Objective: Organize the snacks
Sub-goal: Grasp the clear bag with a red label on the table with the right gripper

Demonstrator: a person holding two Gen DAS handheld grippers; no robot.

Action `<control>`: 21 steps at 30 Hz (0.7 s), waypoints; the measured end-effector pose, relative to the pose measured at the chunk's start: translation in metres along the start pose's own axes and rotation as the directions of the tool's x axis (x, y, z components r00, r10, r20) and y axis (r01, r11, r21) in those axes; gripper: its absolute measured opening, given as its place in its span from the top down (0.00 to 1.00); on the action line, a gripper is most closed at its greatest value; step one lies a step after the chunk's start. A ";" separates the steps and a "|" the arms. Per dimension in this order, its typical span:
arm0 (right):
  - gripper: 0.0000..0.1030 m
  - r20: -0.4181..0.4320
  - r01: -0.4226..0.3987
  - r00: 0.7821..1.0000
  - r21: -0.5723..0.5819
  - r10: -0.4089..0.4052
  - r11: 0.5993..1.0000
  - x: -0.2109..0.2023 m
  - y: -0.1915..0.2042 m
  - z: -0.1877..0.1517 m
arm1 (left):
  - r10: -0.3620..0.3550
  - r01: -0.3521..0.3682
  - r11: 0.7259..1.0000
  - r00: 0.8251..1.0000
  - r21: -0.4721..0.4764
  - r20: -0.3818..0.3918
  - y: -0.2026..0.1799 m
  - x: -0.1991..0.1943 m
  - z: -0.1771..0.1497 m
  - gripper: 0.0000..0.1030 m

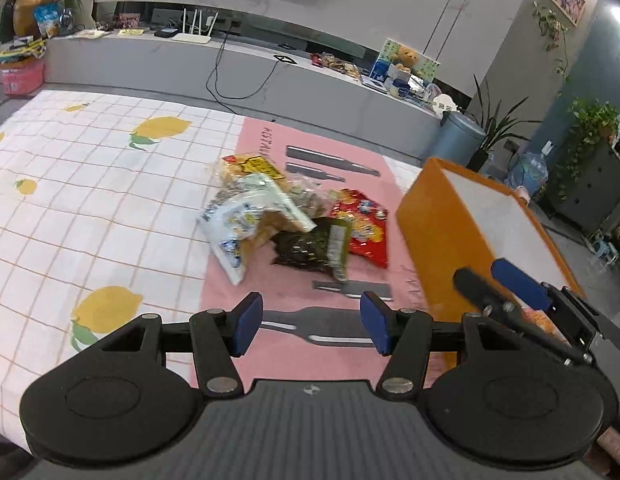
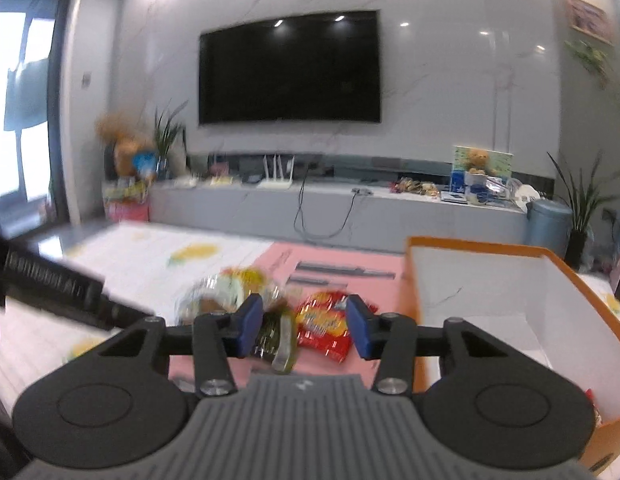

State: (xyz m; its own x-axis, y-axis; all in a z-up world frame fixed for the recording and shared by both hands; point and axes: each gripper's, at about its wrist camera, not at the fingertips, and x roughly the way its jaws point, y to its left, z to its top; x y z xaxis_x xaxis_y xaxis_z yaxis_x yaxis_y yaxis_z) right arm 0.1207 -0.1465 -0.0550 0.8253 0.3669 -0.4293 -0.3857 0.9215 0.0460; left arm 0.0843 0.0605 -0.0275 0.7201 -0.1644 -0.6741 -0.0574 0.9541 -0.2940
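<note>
the snack pile sits on the pink mat (image 1: 270, 344), left of the orange box (image 1: 441, 240). both grippers hang above the table with jaws apart and nothing between them: left gripper (image 1: 311, 324), right gripper (image 2: 304, 330). best to take the loose green seaweed pack (image 1: 306, 250) or red bag (image 1: 363, 228) by an edge, then lift it clear over the box wall.

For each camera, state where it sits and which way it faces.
Left wrist: behind the left gripper, angled down at the snack pile on the pink mat; the right gripper shows at right.
Right wrist: behind the right gripper, aimed flatter toward the TV; jaws apart, nothing clamped.
Shared: snack pile, orange box.
</note>
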 end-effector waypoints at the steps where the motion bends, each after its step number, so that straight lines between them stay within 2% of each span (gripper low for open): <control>1: 0.54 -0.016 0.021 1.000 -0.007 -0.021 1.000 0.002 0.007 -0.004 | 0.007 -0.007 1.000 1.000 0.004 0.001 0.003 0.003 -0.002 0.36; 4: 0.48 -0.037 0.145 0.989 0.012 -0.145 0.989 0.006 0.025 -0.019 | 0.018 -0.018 1.000 0.999 -0.009 -0.028 0.013 0.011 -0.006 0.36; 6: 0.36 -0.061 0.203 0.978 0.016 -0.201 0.979 0.012 0.033 -0.028 | -0.006 0.005 1.000 0.999 -0.021 -0.039 0.019 0.014 -0.006 0.36; 7: 0.21 -0.071 0.216 0.974 0.014 -0.214 0.976 0.013 0.038 -0.033 | -0.024 0.024 0.999 0.999 -0.025 -0.033 0.021 0.014 -0.006 0.36; 8: 0.18 -0.080 0.220 0.973 0.023 -0.217 0.975 0.016 0.041 -0.037 | -0.040 0.039 0.999 0.999 -0.032 -0.028 0.023 0.012 -0.006 0.36; 10: 0.18 -0.114 0.212 0.972 0.044 -0.206 0.976 0.020 0.041 -0.042 | -0.066 0.065 0.997 0.998 -0.043 -0.017 0.026 0.009 -0.005 0.36; 12: 0.17 -0.146 0.244 0.962 0.075 -0.232 0.967 0.025 0.038 -0.046 | -0.083 0.083 0.995 0.997 -0.059 -0.004 0.029 0.005 -0.003 0.35; 14: 0.15 -0.205 0.282 0.945 0.126 -0.254 0.951 0.030 0.031 -0.053 | -0.077 0.077 0.994 0.997 -0.072 0.000 0.031 0.005 -0.002 0.34; 17: 0.15 -0.292 0.290 0.931 0.228 -0.219 0.929 0.041 0.016 -0.065 | -0.062 0.062 0.995 0.998 -0.075 0.000 0.032 0.005 -0.001 0.34; 21: 0.15 -0.313 0.323 0.923 0.309 -0.225 0.894 0.050 -0.001 -0.074 | -0.061 0.061 0.995 0.998 -0.079 0.000 0.033 0.007 -0.001 0.34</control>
State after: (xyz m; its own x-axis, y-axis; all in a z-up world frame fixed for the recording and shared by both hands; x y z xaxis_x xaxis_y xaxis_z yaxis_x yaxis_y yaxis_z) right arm 0.1320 -0.1381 -0.1433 0.7193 0.0911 -0.6887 0.0493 0.9822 0.1814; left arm 0.0866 0.0904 -0.0423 0.7222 -0.2227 -0.6548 -0.0674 0.9195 -0.3872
